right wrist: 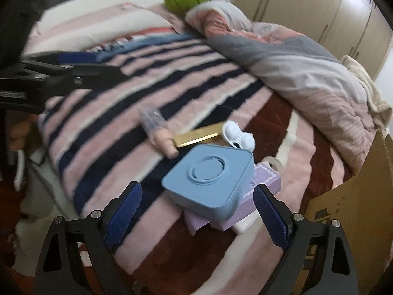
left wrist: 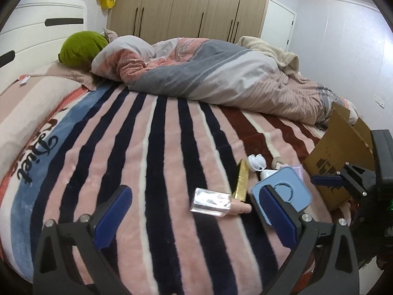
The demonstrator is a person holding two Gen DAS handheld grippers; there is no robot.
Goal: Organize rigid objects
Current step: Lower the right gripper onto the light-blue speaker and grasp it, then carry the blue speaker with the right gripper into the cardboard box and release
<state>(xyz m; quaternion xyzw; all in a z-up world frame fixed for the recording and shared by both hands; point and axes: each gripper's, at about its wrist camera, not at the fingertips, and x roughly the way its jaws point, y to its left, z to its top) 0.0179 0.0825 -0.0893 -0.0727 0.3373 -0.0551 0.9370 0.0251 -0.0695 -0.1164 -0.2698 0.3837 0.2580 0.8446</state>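
Note:
Several small items lie on the striped blanket [left wrist: 152,152]. A clear bottle [left wrist: 211,202] with a pink cap lies just ahead of my left gripper [left wrist: 194,189], which is open and holds nothing. Beside it are a gold bar [left wrist: 242,182], a white plastic piece [left wrist: 256,162] and a tape roll [left wrist: 277,162]. A blue square box [right wrist: 208,172] rests on a purple box [right wrist: 267,179]. My right gripper [right wrist: 197,188] is open, its fingertips at either side of the blue box's near corner without touching it. In the right wrist view the left gripper's blue finger [right wrist: 73,56] is blurred at the left.
An open cardboard box [left wrist: 341,157] stands at the bed's right edge, close to the pile. A rumpled duvet [left wrist: 208,73] and a green pillow [left wrist: 81,49] fill the far side. Wardrobes [left wrist: 186,5] stand behind. The bed's near edge [right wrist: 49,172] drops to the floor.

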